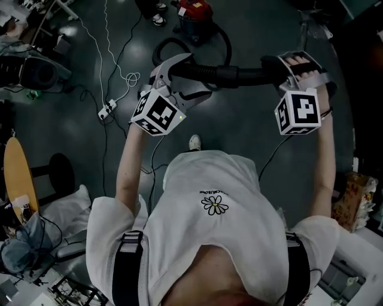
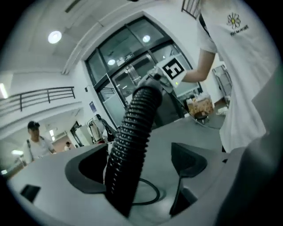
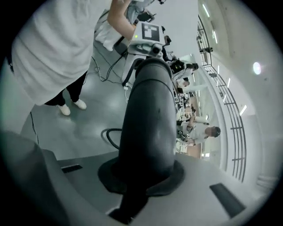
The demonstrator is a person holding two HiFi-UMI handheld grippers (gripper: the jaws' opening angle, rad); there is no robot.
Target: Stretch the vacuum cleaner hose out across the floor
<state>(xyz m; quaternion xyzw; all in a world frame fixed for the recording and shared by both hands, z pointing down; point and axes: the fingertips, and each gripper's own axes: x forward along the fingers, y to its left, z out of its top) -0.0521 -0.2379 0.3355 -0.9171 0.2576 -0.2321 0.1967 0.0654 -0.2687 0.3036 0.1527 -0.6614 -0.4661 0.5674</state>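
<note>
Stretch looks not done. The vacuum cleaner hose [image 2: 137,132] is up in the air between both grippers, none of that run is on the floor [image 1: 251,131], and laying it out flat is still left.

Right gripper [image 1: 297,72]: jaws clamped tight on the hose's smooth black cuff [image 3: 148,123], which fills the gap, so a firm hold.

Left gripper [image 1: 184,77]: jaws stand apart with the ribbed hose between them. The hose leans on one jaw and the other jaw is clear of it, so this reads as cradled, not pinched.

Outward: the held section runs roughly straight and level from one gripper to the other, in front of the person's chest. Past the left gripper the hose drops away and curls in a loop [image 1: 163,48] on the floor, back to the red vacuum cleaner [image 1: 194,12] at the far side of the floor. My guess is there is slack to pull out.
</note>
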